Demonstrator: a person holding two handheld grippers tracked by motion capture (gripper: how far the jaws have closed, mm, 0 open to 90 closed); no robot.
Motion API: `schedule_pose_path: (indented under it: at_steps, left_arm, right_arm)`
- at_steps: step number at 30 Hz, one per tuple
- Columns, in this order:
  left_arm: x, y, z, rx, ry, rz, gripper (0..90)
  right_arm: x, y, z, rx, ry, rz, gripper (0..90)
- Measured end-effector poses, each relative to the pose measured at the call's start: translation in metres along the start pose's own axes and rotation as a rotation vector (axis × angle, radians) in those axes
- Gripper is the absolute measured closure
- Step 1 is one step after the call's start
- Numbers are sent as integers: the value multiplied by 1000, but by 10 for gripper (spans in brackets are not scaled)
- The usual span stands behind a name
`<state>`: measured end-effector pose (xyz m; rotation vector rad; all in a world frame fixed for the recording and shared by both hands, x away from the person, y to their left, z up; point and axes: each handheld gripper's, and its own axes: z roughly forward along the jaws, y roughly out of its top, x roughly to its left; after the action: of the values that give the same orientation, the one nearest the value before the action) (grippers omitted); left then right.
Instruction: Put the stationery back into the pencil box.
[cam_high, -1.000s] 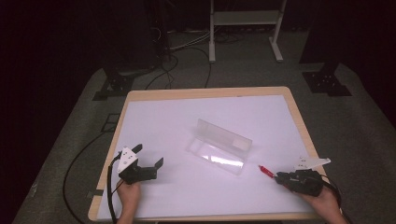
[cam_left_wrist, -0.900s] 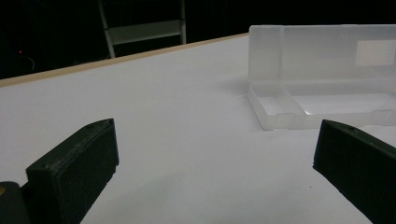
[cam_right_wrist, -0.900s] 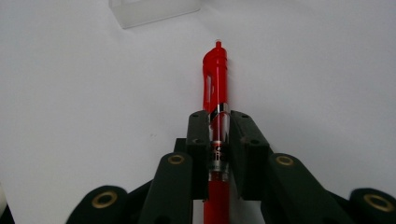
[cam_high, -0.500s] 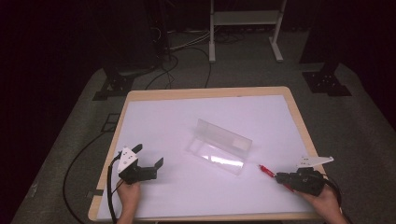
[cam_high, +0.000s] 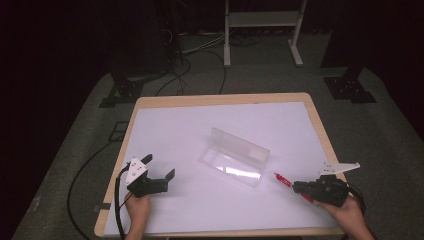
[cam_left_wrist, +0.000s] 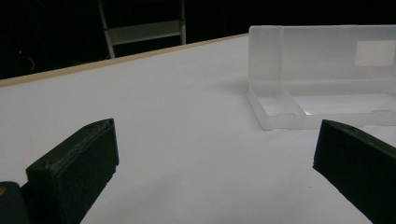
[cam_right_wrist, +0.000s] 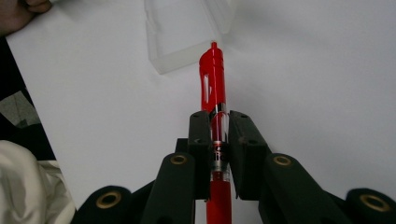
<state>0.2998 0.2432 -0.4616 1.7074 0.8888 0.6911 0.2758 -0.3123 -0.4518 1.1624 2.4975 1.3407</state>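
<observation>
white tabletop (cam_high: 200, 130) with wooden rim, dark room

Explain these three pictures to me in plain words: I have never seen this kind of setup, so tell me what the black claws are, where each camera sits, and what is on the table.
No robot here: a person holds a hand-operated gripper in each hand. The wide picture comes from a camera above, looking down on the white table. The other two come from small cameras that ride on the grippers and look along their black jaws. The left gripper sits near the table's front left with its jaws wide apart and nothing between them. The right gripper has closed its jaws on a red pen, which points toward a clear plastic case. The case lies mid-table with its lid standing open.
</observation>
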Motion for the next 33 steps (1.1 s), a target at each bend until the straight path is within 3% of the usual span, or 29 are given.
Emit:
schedule_pose_path:
  at_steps: [16,33]
  left_arm:
    - [0,0,0,0,0,0,0]
    - [0,0,0,1,0,-1,0]
  right_arm:
    - [14,26,6,-28,86,-24,788]
    - [26,53,18,-6,88,-78,788]
